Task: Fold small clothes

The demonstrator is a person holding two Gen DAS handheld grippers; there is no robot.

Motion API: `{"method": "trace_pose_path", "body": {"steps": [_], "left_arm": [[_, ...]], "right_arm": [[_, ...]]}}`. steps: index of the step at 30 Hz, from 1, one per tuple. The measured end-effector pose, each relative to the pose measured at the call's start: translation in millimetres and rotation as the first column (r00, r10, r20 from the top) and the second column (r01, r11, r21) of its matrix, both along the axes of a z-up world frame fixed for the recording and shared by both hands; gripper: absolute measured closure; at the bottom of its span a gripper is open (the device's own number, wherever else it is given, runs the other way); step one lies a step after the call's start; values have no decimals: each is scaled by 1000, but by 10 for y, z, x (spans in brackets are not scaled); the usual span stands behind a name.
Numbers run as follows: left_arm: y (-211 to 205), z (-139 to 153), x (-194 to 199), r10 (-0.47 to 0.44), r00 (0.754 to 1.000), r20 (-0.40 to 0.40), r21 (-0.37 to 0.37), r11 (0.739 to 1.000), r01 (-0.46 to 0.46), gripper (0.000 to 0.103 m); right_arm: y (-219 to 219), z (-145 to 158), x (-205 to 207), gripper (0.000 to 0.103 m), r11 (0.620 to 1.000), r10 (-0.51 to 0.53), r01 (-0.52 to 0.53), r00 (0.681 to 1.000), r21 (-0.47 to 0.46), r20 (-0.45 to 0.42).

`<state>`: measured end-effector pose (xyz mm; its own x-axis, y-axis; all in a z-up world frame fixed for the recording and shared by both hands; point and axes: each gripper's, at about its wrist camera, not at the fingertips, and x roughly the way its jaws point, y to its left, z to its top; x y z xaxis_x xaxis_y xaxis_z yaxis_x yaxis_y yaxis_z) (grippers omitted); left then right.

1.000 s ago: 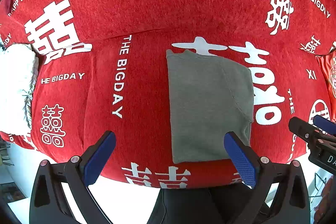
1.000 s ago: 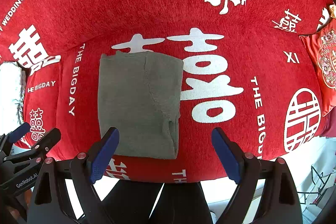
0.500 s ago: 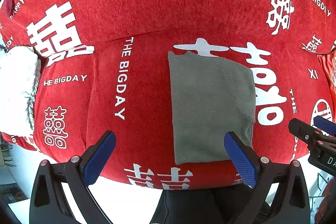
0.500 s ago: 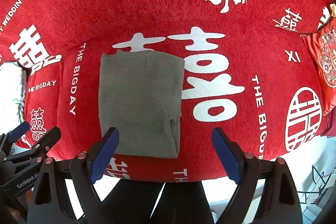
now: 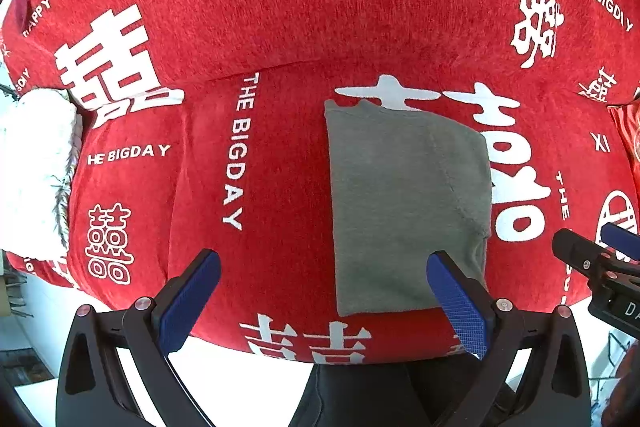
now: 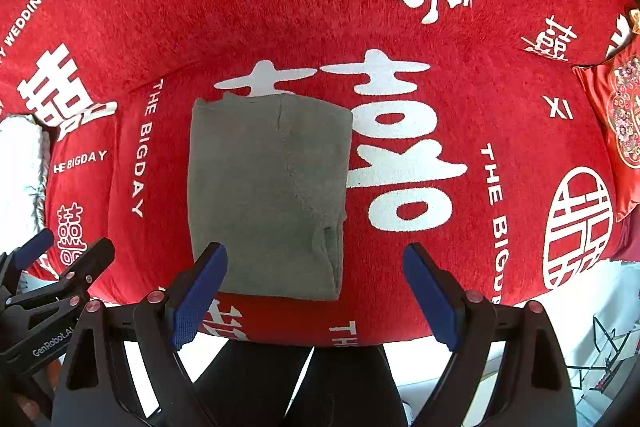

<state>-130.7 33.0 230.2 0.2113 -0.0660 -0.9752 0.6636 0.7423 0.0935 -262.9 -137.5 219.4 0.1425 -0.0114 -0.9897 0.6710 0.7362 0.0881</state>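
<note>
A grey garment lies folded into a tall rectangle on the red sofa seat; the right wrist view shows the same garment with a seam running down its right half. My left gripper hangs open above the seat's front edge, its right pad over the garment's near right corner, nothing between the jaws. My right gripper is also open and empty, its left pad over the garment's near left part. Each gripper shows at the edge of the other's view.
The sofa cover is red with white characters and rises into a backrest behind. A white fluffy cushion sits at the left, an embroidered red cushion at the right. Dark trouser legs stand below the seat edge.
</note>
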Motion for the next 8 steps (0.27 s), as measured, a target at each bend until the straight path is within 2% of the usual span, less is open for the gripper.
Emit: {"method": "trace_pose_path", "body": {"steps": [8], "left_arm": [[-53, -2, -2, -20, 1000, -9, -3, 1000, 20, 0]], "right_arm": [[-50, -19, 9, 12, 1000, 6, -6, 1000, 8, -5]]}}
